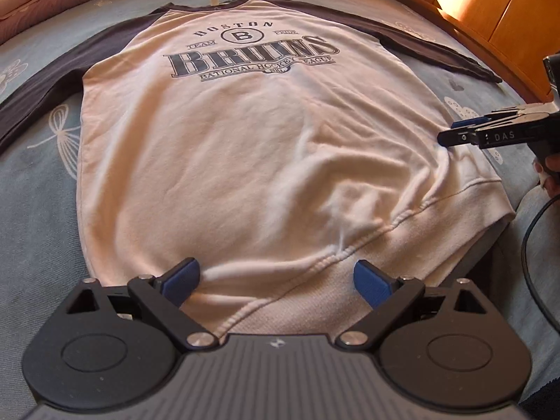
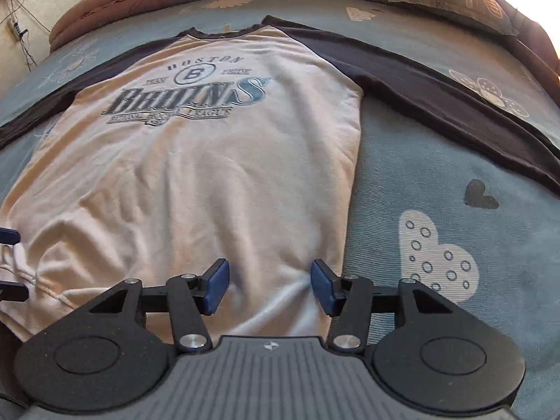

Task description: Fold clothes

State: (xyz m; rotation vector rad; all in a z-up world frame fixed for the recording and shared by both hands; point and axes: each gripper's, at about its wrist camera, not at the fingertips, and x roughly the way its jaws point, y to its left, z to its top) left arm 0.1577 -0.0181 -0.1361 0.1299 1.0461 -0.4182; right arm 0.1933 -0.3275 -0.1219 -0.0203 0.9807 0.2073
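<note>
**Both grippers open over the sweatshirt hem**

The left gripper (image 1: 276, 280) hovers with blue pads spread wide above the ribbed hem (image 1: 350, 280) of the cream Boston Bruins sweatshirt (image 1: 245, 133), nothing pinched between them. The right gripper (image 2: 269, 287) stands parted over the sweatshirt's lower right edge, gripping nothing. The sweatshirt lies flat, front up, on a blue patterned bedspread (image 2: 437, 175), its dark sleeves (image 2: 437, 105) stretched out to both sides.
</note>
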